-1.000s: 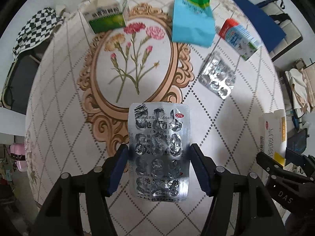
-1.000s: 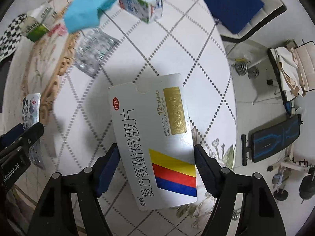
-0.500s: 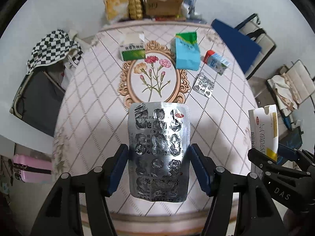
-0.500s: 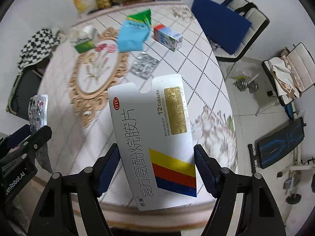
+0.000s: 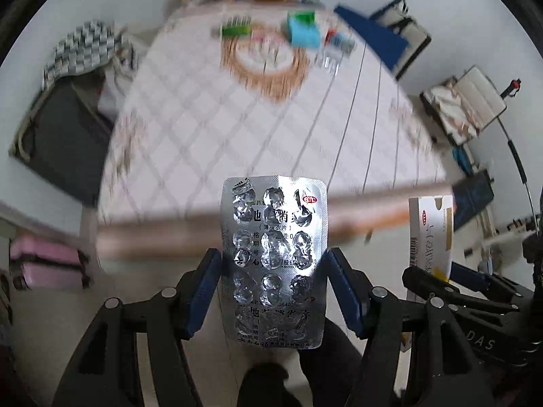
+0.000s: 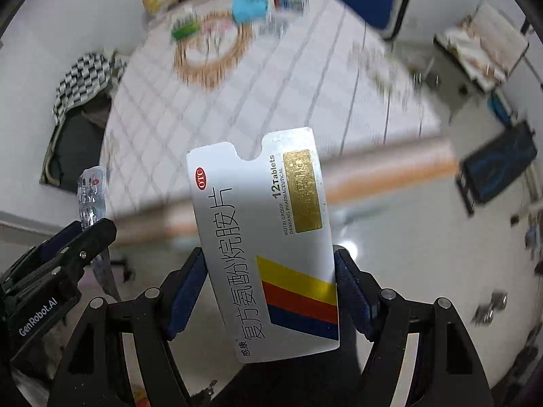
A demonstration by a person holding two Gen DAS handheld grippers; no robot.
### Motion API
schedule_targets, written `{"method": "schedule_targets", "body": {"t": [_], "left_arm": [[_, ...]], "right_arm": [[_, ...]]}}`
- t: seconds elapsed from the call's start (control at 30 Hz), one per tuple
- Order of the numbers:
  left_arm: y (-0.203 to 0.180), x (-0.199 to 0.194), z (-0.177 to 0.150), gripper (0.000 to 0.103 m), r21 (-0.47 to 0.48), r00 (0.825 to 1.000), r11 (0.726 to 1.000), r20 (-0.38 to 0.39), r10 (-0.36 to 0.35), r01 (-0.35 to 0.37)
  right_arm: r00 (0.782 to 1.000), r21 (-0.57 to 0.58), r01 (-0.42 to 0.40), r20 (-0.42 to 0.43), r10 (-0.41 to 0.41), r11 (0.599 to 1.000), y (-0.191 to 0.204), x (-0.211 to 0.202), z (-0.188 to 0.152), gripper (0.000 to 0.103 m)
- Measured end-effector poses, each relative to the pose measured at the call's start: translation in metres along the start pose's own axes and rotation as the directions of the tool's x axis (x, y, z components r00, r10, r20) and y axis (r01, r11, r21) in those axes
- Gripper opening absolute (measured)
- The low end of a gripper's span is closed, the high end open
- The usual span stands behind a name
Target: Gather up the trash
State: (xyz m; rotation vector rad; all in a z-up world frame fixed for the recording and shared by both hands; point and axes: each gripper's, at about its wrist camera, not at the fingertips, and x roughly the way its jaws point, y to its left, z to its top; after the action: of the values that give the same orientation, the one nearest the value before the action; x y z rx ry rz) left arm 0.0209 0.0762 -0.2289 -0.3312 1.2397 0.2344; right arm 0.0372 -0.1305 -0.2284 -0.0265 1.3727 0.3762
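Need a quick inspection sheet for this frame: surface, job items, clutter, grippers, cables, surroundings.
Surface: round table with diamond-pattern cloth and a floral medallion; blurred, both cameras look from beyond its near edge.
Job's things: empty foil blister pack in the left hand-held gripper; flat white tablet box in the right hand-held gripper.
Clutter: on the far side of the table a green-white carton, a blue pouch, a red-blue carton and a second blister pack.
Grippers: both closed on their items, pads on the side edges.
Cables: thin dark line at the right edge of the left view; blurred, cannot tell what it is.
Surroundings: checkered bag, pink case, blue-seated chair, pale floor.
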Motion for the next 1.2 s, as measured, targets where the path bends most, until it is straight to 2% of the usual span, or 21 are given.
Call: {"method": "schedule_targets", "body": {"t": [0.1,0.23,0.3,0.4,0.53,0.63,0.67,0.7,0.77,0.9,0.93,1.0,1.1,1.2], "left_arm": [[0.016,0.041,-0.037,0.061,-0.055,0.994,0.998,-0.108,-0.027,0.021],[0.039,0.132,-0.080,0.061,-0.145,0.967,0.989,-0.242,-0.077,0.042],[0.046,0.173,-0.094,0.061,-0.178,0.955,0.983,-0.279,-0.098,0.049],[0.054,0.257,-0.116,0.061,-0.215,0.932,0.975,-0.336,-0.135,0.064],[0.063,0.347,-0.140,0.062,-0.258,0.897,0.961,-0.395,-0.197,0.098],[0.070,0.398,-0.157,0.062,-0.283,0.885,0.955,-0.417,-0.209,0.092],[0.071,0.411,-0.164,0.067,-0.290,0.881,0.953,-0.423,-0.212,0.090],[0.072,0.419,-0.170,0.072,-0.299,0.879,0.949,-0.422,-0.221,0.095],[0.072,0.427,-0.179,0.099,-0.303,0.881,0.948,-0.419,-0.221,0.094],[0.076,0.422,-0.188,0.100,-0.277,0.898,0.960,-0.409,-0.163,0.048],[0.077,0.416,-0.189,0.100,-0.271,0.909,0.962,-0.393,-0.135,0.026],[0.086,0.403,-0.194,0.100,-0.241,0.929,0.970,-0.365,-0.061,-0.031],[0.088,0.385,-0.194,0.100,-0.182,0.939,0.977,-0.342,0.041,-0.109],[0.088,0.364,-0.194,0.100,-0.150,0.942,0.978,-0.325,0.090,-0.145]], "right_arm": [[0.996,0.018,-0.016,-0.089,0.018,1.000,-0.006,0.039,-0.043,0.077],[0.973,0.076,-0.039,-0.223,0.055,0.996,-0.027,0.120,-0.092,0.077],[0.958,0.109,-0.034,-0.279,0.064,0.993,-0.043,0.173,-0.118,0.077],[0.946,0.132,-0.032,-0.316,0.073,0.991,-0.062,0.236,-0.141,0.077],[0.926,0.163,-0.057,-0.361,0.113,0.985,-0.088,0.336,-0.173,0.077],[0.918,0.179,-0.069,-0.373,0.133,0.981,-0.104,0.395,-0.191,0.077],[0.915,0.186,-0.073,-0.378,0.140,0.980,-0.109,0.410,-0.196,0.077],[0.909,0.199,-0.081,-0.387,0.155,0.977,-0.114,0.428,-0.203,0.077],[0.902,0.219,-0.098,-0.393,0.180,0.971,-0.121,0.451,-0.209,0.077],[0.885,0.229,-0.148,-0.404,0.232,0.962,-0.123,0.483,-0.213,0.078],[0.887,0.227,-0.154,-0.397,0.236,0.961,-0.124,0.486,-0.214,0.080],[0.893,0.214,-0.164,-0.383,0.237,0.963,-0.121,0.484,-0.214,0.102],[0.910,0.162,-0.144,-0.367,0.195,0.976,-0.108,0.473,-0.204,0.103],[0.925,0.087,-0.095,-0.360,0.121,0.992,-0.097,0.458,-0.196,0.103]]}}
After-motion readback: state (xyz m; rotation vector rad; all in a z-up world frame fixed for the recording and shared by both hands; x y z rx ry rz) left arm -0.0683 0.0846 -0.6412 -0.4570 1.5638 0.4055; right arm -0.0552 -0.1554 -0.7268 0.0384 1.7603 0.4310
